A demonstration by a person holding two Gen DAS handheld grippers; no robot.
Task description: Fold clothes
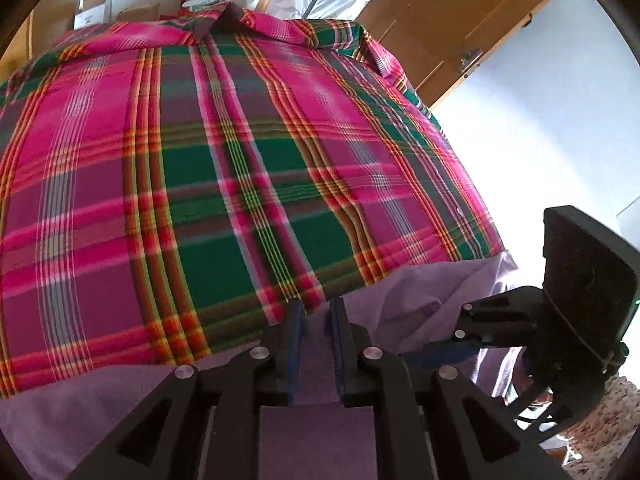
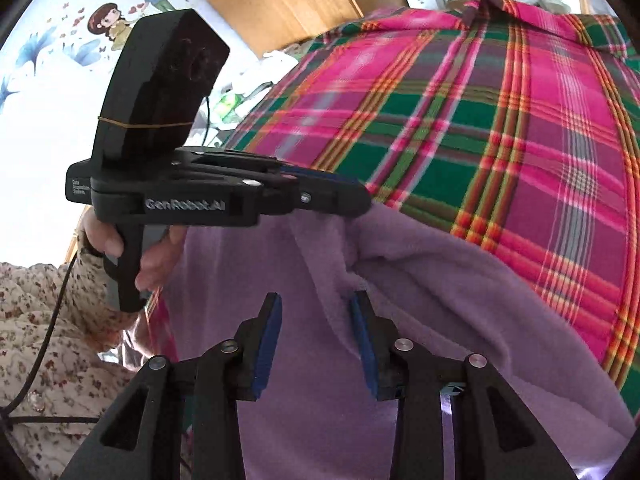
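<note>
plaid shirt (image 1: 240,168) lies spread flat, unfolded; folding not begun. left claw (image 1: 316,312) nearly clenched at its hem, grasp uncertain; we see right claw (image 2: 316,308) released over purple blanket (image 2: 440,280) at 6 o'clock.

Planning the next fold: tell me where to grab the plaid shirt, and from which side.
Grip the plaid shirt at its near hem, where it ends against the lilac blanket. Come in low from the near side, fingers along the cloth. It lies spread flat with its collar at the far end, so the hem is the closest free edge. The right gripper is open over the blanket.
</note>
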